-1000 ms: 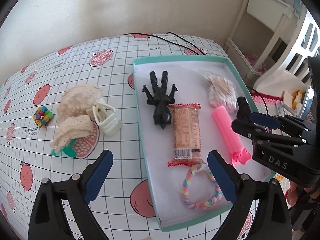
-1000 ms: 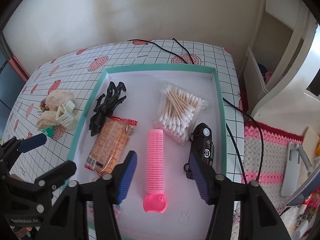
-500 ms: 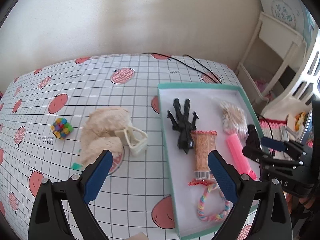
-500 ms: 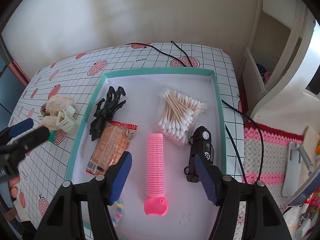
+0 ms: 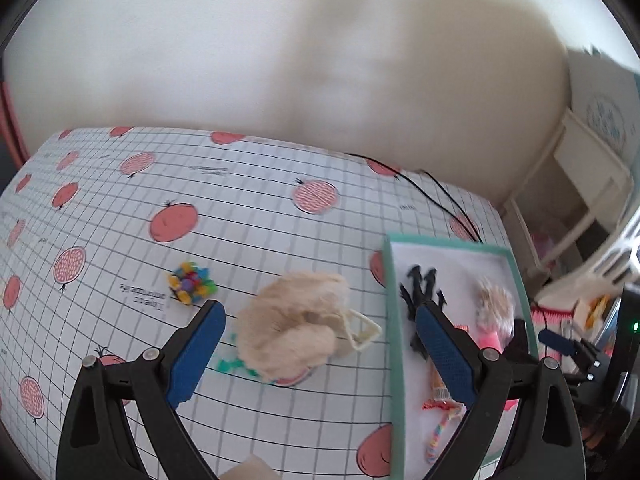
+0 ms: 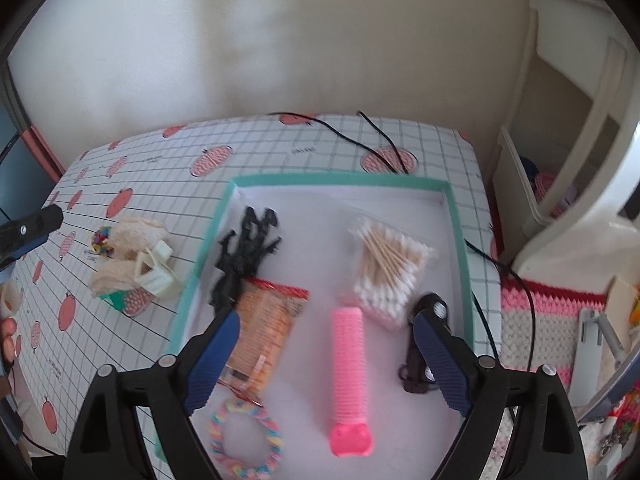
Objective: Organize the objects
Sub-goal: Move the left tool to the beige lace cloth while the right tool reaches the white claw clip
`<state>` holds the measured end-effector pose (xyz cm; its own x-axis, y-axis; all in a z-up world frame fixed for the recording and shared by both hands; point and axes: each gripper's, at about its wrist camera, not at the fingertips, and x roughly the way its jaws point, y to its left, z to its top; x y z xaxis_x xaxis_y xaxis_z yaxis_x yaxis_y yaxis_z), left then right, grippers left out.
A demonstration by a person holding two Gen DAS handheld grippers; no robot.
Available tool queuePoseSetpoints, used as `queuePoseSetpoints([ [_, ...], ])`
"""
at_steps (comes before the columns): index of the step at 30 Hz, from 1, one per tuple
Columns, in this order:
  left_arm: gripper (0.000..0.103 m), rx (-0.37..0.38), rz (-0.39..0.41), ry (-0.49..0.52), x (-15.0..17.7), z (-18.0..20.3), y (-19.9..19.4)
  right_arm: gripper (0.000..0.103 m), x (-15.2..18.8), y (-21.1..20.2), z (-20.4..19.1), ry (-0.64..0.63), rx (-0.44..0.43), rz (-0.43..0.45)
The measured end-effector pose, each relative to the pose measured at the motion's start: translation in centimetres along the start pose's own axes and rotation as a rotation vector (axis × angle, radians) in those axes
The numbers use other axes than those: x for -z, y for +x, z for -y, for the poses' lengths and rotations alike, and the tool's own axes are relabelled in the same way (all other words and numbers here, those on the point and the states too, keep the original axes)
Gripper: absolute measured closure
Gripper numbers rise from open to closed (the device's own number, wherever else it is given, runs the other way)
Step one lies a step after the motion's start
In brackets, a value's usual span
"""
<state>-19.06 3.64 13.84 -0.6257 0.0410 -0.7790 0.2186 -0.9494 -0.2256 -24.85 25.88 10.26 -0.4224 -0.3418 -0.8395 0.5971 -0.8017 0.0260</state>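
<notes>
The left gripper (image 5: pixel 316 354) has its fingers spread wide with nothing between them, and it hangs over the table (image 5: pixel 248 216) facing the loose pile outside the tray. The cream knitted pouch (image 5: pixel 294 330) lies straight ahead at 12 o'clock from those fingers, its long axis running roughly 10 to 4 o'clock. A pale hair claw (image 5: pixel 362 330) touches it at its 3 o'clock side, and a green item (image 5: pixel 228 364) peeks out from under it at 8 o'clock. The small multicolour puzzle ball (image 5: pixel 191 283) sits apart at 10 o'clock. I judge the left hand the nearer one for whichever of these goes next.

The right gripper (image 6: pixel 324 360) hovers above the teal-rimmed tray (image 6: pixel 456 236), its fingers opening, gripping nothing. The pink hair roller (image 6: pixel 348 376) lies on the tray floor in the gap between them, its long axis running 12 to 6 o'clock. Also in the tray:
- a black figure (image 6: pixel 244 256) at 11 o'clock
- an orange snack packet (image 6: pixel 264 332) below it
- a cotton swab pack (image 6: pixel 390 268) at 1 o'clock
- a dark toy car (image 6: pixel 420 344) by the right finger
- a pastel braided ring (image 6: pixel 244 436) at 7 o'clock

Four things look left outside the tray
</notes>
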Motion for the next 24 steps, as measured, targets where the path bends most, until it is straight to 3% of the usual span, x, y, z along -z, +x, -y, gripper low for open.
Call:
queuePoseSetpoints([
  [3, 0.007, 0.006, 0.015, -0.044, -0.7, -1.9, -0.6, 0.002, -0.7, -0.2, -1.8, -0.026, -0.015, 0.028],
  [17, 0.007, -0.038, 0.09, -0.158, -2.3, -8.7, -2.6, 0.002, -2.8, 1.3, -10.1, -0.129, -0.104, 0.05],
  [24, 0.007, -0.048, 0.061, -0.187, -1.9, -10.7, -1.8, 0.002, -2.8, 3.2, -12.5, -0.146, -0.098, 0.02],
])
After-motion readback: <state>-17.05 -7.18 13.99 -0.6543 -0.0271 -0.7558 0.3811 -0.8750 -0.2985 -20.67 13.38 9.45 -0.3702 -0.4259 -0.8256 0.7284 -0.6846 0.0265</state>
